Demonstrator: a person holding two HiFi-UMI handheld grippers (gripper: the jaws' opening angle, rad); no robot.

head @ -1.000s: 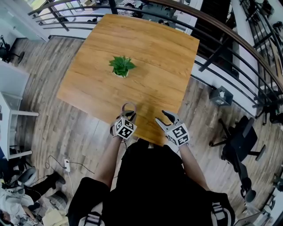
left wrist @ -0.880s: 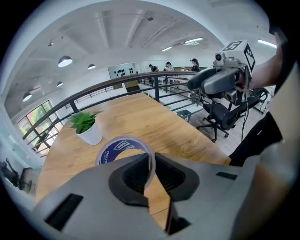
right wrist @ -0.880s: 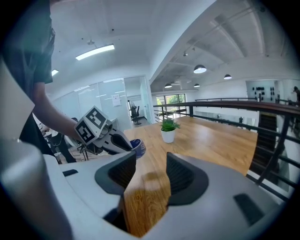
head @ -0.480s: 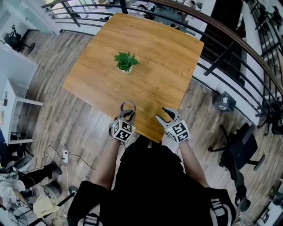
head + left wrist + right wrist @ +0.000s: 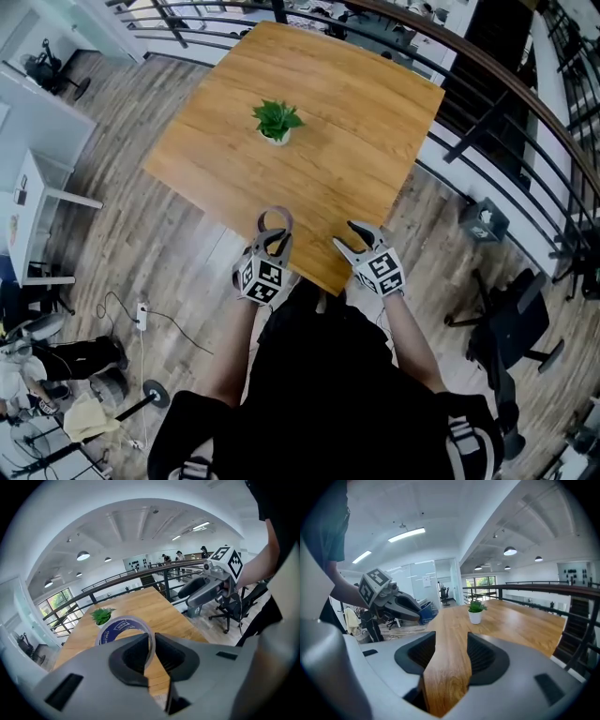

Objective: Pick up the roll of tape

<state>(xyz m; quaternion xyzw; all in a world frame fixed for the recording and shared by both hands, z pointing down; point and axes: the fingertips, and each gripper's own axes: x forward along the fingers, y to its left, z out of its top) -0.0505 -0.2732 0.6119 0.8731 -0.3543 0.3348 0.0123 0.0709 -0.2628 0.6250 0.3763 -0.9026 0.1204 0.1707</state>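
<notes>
Holding: left gripper (image 5: 152, 644) has its fingers nearly together, clamped on the wall of the tape (image 5: 115, 629).
Grip detail: one finger seems to sit inside the hole and the other outside, with the thin band pinched between them.
Tape place: at the left gripper's tip, in the air by the near edge of the table (image 5: 328, 112).
Tape pose: a ring with no long axis; from the head view it reads as a near circle, so the hole faces mostly up, tipped a little toward the gripper.
Tape look: clear band, blue printed core.
Right gripper (image 5: 451, 653): fingers wide apart, only the wooden top showing in the gap; it touches nothing.
Spacing: grippers side by side, apart.
Plant (image 5: 277, 120): mid-table, well beyond both.
</notes>
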